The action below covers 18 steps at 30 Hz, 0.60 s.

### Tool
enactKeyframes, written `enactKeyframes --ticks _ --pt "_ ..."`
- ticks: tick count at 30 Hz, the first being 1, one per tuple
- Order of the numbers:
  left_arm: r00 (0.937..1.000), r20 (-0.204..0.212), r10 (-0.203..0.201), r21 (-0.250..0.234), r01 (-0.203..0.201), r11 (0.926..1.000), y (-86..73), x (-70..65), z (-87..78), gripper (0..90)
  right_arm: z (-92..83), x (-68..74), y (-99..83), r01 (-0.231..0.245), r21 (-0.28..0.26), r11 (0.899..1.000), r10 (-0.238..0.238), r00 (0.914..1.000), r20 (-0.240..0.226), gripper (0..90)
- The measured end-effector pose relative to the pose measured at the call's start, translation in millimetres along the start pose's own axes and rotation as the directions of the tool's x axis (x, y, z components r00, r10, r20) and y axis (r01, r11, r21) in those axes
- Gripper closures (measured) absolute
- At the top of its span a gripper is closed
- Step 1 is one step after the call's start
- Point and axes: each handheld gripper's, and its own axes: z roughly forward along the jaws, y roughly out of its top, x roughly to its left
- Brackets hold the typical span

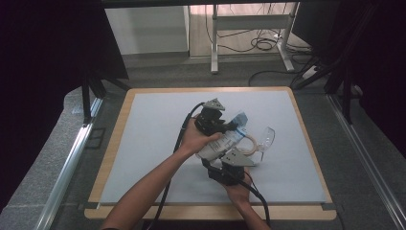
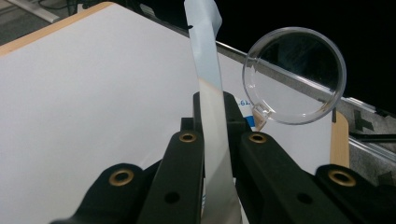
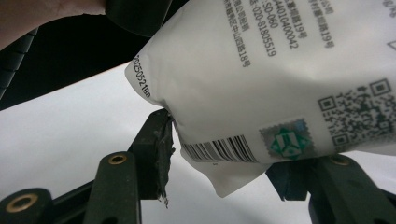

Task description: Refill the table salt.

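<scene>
White pouch (image 3: 261, 79) between both — left gripper (image 2: 215, 121) pinches its flat top edge, right gripper (image 3: 224, 158) half-open, clamping its bottom corner

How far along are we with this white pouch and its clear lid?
Done: the clear lid already stands flipped open. In hand: the right gripper clamps the white pouch near its barcode, while the left gripper pinches the thin strip rising from it. Left, probably: pulling that strip away.
</scene>
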Motion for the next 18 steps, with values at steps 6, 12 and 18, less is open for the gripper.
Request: enactKeyframes --ticks 6,12,18 --pt "0.9999 0.009 0.006 0.016 -0.006 0.9999 2.3 -0.7 2.2 89.4 2.4 3.6 0.0 -0.013 -0.016 1.0 0.013 0.9992 0.037 47.1" --pt "1.0 0.009 0.002 0.023 -0.002 0.9997 2.9 -1.1 4.0 89.3 4.5 6.1 0.4 -0.01 -0.027 1.0 0.012 0.9978 0.065 47.8" --pt "1.0 0.001 0.001 0.038 -0.001 0.9993 2.8 1.3 4.7 89.3 6.8 5.1 0.2 -0.029 -0.029 0.999 0.031 0.9983 0.05 47.8"
